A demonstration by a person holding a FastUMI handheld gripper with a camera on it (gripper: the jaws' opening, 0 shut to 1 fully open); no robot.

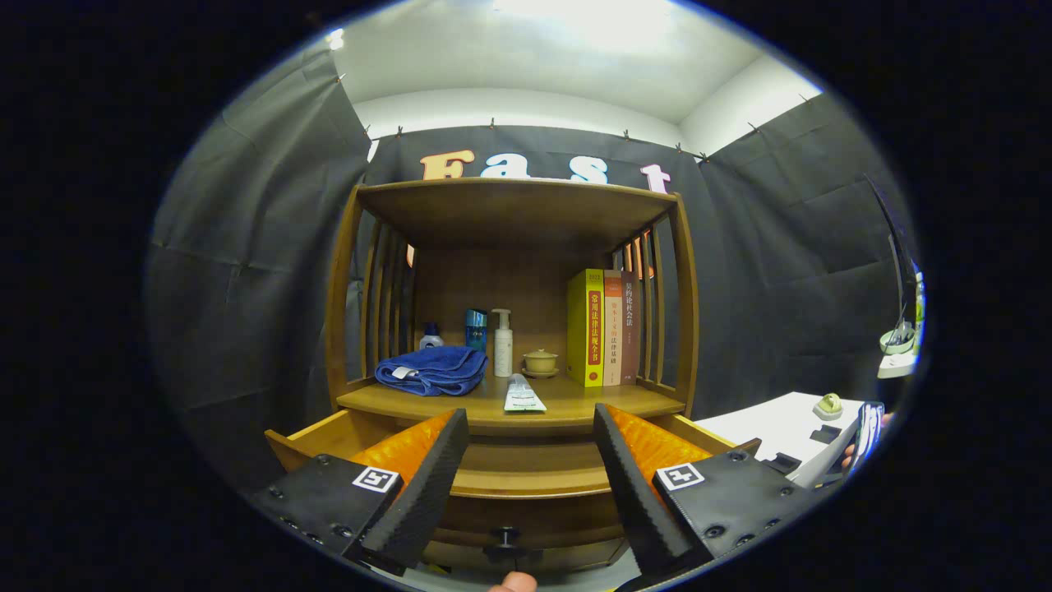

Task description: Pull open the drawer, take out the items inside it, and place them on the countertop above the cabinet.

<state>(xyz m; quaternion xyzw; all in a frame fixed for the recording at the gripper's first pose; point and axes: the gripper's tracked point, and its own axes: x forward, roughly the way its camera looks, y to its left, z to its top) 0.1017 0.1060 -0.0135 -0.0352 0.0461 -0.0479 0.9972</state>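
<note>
While above drawer [526, 473] (pulled out), claw [526, 481] agape.

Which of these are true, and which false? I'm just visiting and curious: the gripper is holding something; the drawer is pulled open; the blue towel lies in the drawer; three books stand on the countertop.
1. The gripper holds something. False: its fingers are apart with nothing between them.
2. The drawer is pulled open. True.
3. The blue towel lies in the drawer. False: it lies on the countertop, left of the tube.
4. Three books stand on the countertop. True.
</note>
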